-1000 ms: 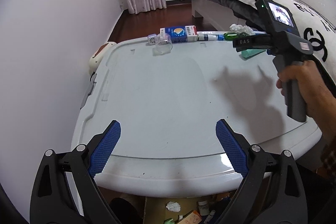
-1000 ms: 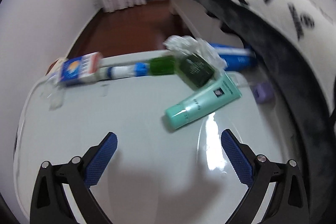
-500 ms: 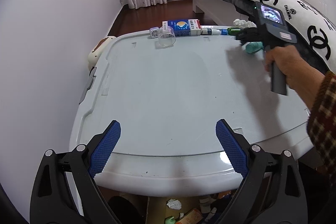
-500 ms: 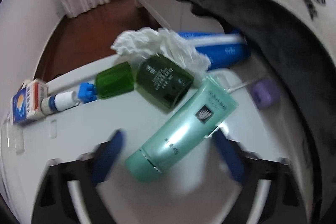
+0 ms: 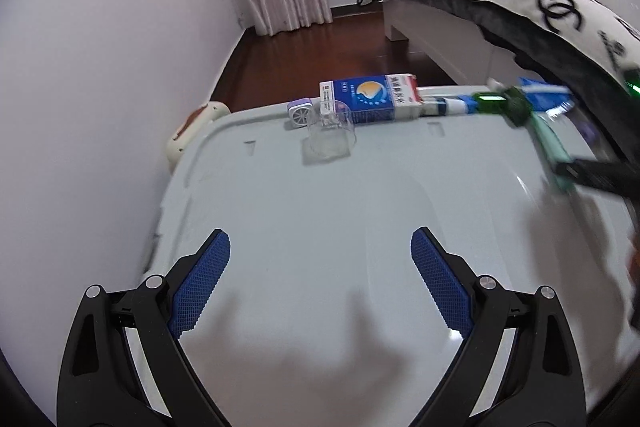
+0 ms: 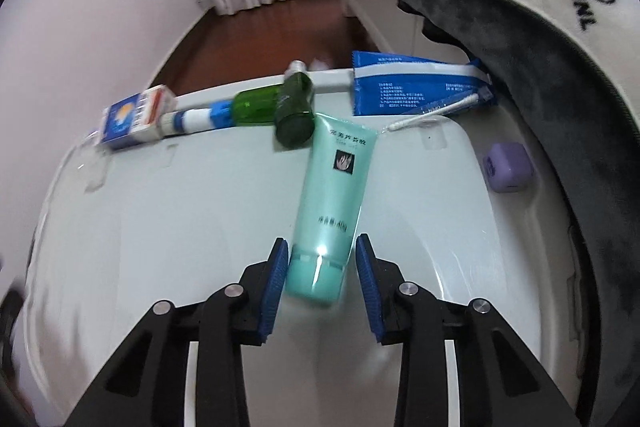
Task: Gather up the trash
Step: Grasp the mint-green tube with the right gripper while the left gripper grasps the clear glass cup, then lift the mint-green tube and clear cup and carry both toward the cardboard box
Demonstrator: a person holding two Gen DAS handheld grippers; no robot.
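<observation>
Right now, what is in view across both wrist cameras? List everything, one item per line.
Lid surface: one, pale grey, under everything.
Tube: one, mint green, lying between the right jaws.
Dark bottle: one, dark green, at the tube's far end.
Light green bottle: one, far edge.
Box: one, blue and white, far edge.
Clear cup: one, before the box.
Blue packet: one, by the bed.
Cotton swab: one, white, on the packet.
Purple cube: one, right edge.
Left gripper: jaws wide, empty.
Right gripper: jaws straddling the tube, slight gaps.
</observation>
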